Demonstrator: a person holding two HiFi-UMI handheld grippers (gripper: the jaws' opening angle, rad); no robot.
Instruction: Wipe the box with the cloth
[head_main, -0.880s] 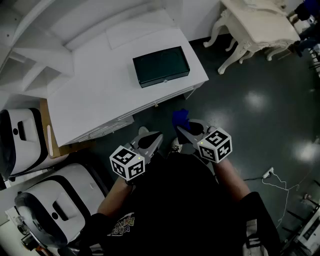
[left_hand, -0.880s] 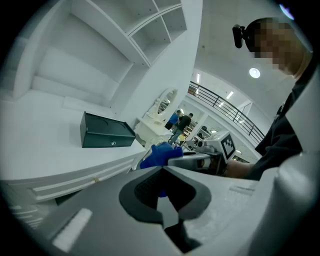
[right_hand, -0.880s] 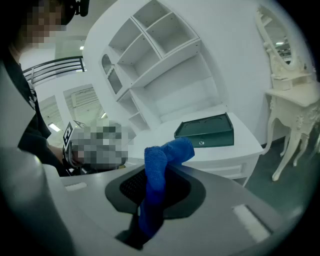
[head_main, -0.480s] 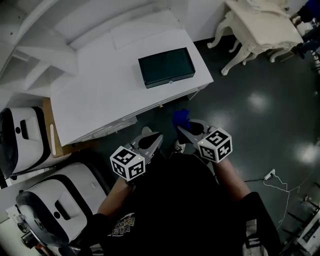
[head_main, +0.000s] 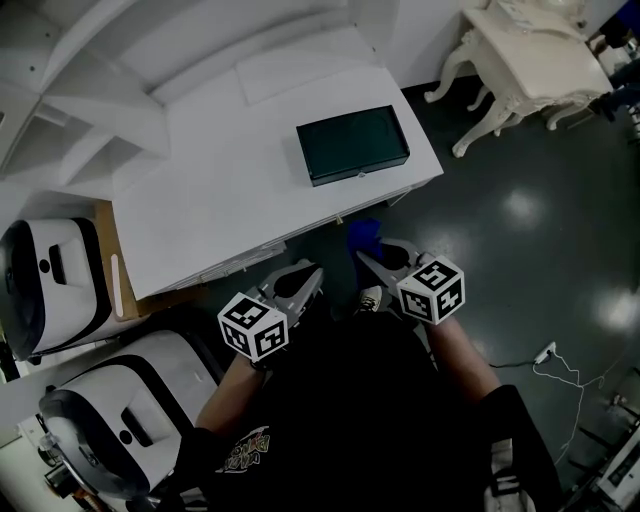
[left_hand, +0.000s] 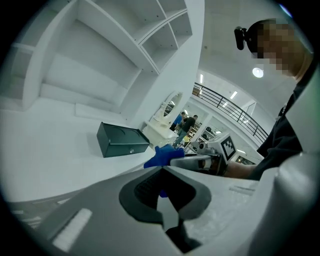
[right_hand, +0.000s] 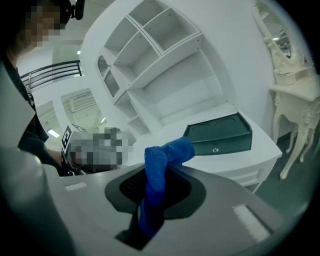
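Head view: one flat rectangular box (head_main: 352, 145), dark green with a smooth lid and hard edges, lies on the white desk (head_main: 210, 200) at 1 o'clock from the frame's middle, near the desk's right end. Two grippers point up at the desk edge, each with one marker cube in black and white squares. The left gripper (head_main: 305, 280) sits at 6 o'clock and the right gripper (head_main: 368, 262) just to its 3 o'clock side. One blue cloth (head_main: 362, 236) bunches at the right gripper's tip, over the glossy dark floor (head_main: 520, 240), well apart from the box. One carved cream table (head_main: 540, 60) stands at 2 o'clock. Two rounded white machines (head_main: 45, 285) with black panels fill 8 o'clock.

Left gripper view: the grey plastic jaws with ribbed dark pads are pressed together at the tips, with nothing between them. The box lies at 10 o'clock from them on the matte desk top, and a small round lock shows on its front.

Right gripper view: the jaws pinch the cloth, a fuzzy, looped fabric that rises from them and folds over towards 2 o'clock. The box lies beyond at 2 o'clock, its lid slightly recessed. Open white shelves (right_hand: 150, 45) stand at 12 o'clock
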